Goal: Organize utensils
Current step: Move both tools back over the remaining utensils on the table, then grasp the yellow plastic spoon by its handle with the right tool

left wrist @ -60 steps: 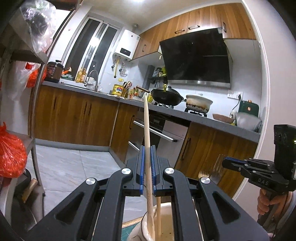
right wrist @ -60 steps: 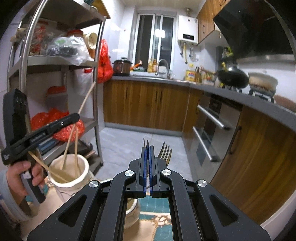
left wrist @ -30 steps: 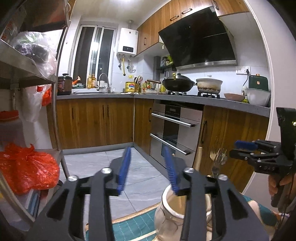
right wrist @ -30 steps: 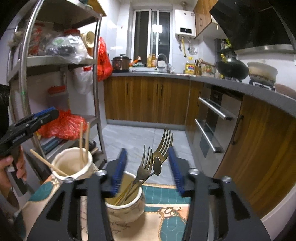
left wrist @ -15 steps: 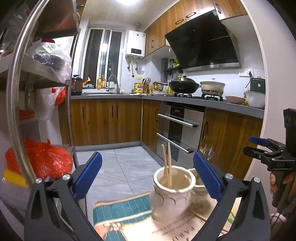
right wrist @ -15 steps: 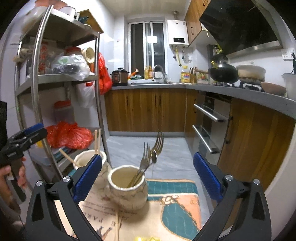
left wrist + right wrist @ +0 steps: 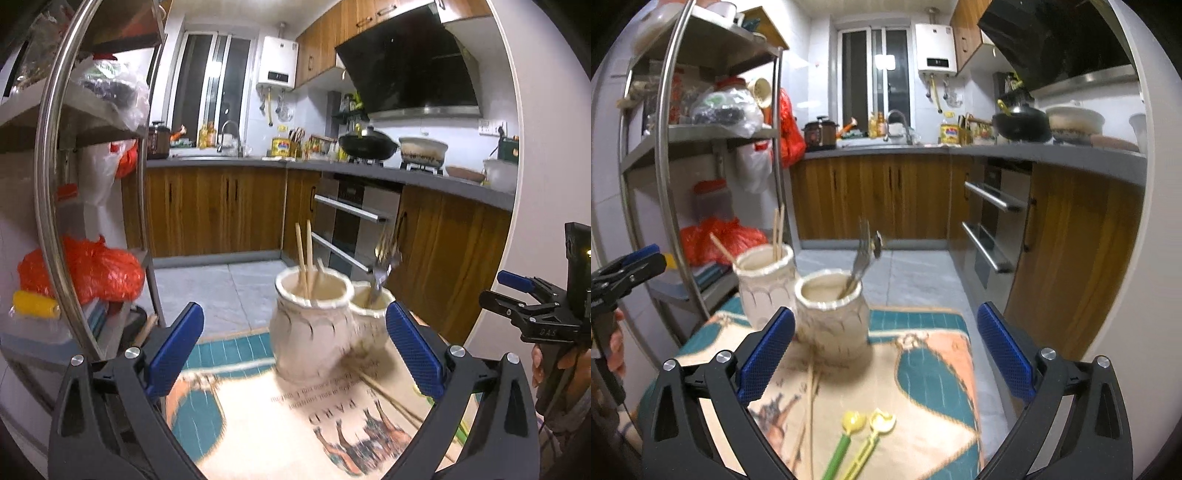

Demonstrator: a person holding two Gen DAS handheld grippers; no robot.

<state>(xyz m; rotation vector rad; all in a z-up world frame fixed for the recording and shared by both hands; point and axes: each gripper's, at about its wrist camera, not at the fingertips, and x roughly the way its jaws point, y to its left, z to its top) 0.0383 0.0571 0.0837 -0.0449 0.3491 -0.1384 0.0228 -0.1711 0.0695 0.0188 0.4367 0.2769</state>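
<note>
Chopsticks (image 7: 812,402) lie loose on the printed cloth (image 7: 934,373), near side, just left of two yellow-headed utensils (image 7: 868,424). Behind them stand 2 jars: far-left jar (image 7: 764,284) w/ chopsticks, nearer jar (image 7: 831,314) w/ forks (image 7: 862,254). Right gripper (image 7: 885,358) and left gripper (image 7: 294,354) are both wide open, nothing between jaws. Next pick, I think: come low over one loose piece, close on its middle, lift it clear, keep away from the jar rims.
</note>
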